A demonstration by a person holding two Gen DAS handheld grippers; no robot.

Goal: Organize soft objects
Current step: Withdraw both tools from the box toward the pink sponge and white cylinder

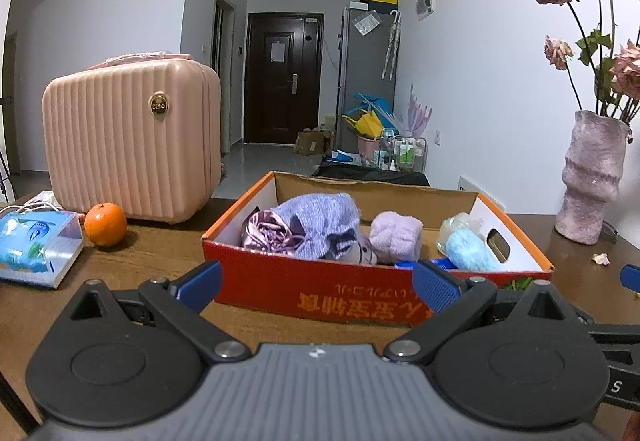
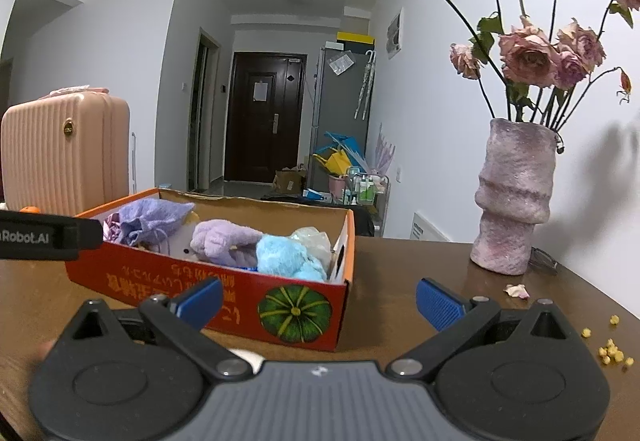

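Left gripper: blue-padded left gripper (image 1: 318, 283) is hovering low at the near side of the table, jaws spread wide, holding nothing.
Right gripper: blue-padded right gripper (image 2: 319, 299) is hanging just to the right of it, also gaping wide and empty, facing the box's near right corner.
Soft objects: all are sitting inside the red-and-orange cardboard box (image 1: 316, 299) in the middle of the brown wooden table (image 1: 132, 261): a lilac knitted pouch (image 1: 320, 223), a shiny purple satin bundle (image 1: 262, 235), a pale purple plush piece (image 1: 396, 235) and a light blue fluffy toy (image 2: 286, 255).
Risk, vase: the rough pink ceramic vase (image 2: 514, 197) of dried roses is standing tall at the far right; a wide swing of the right gripper looks likely to tip it.
Risk, box: it is probably light, so snagging a fabric piece on its wall could drag it along.
Risk, orange: the round orange fruit (image 1: 105, 223) to the left could be rolling off if nudged.
Edges: the table's right edge is running close beside the scattered yellow crumbs (image 2: 612, 353).
Open room: bare tabletop is lying between box and vase, and near left between box and the blue tissue pack (image 1: 36, 245); the ribbed pink hard-shell case (image 1: 132, 141) is blocking the far left.
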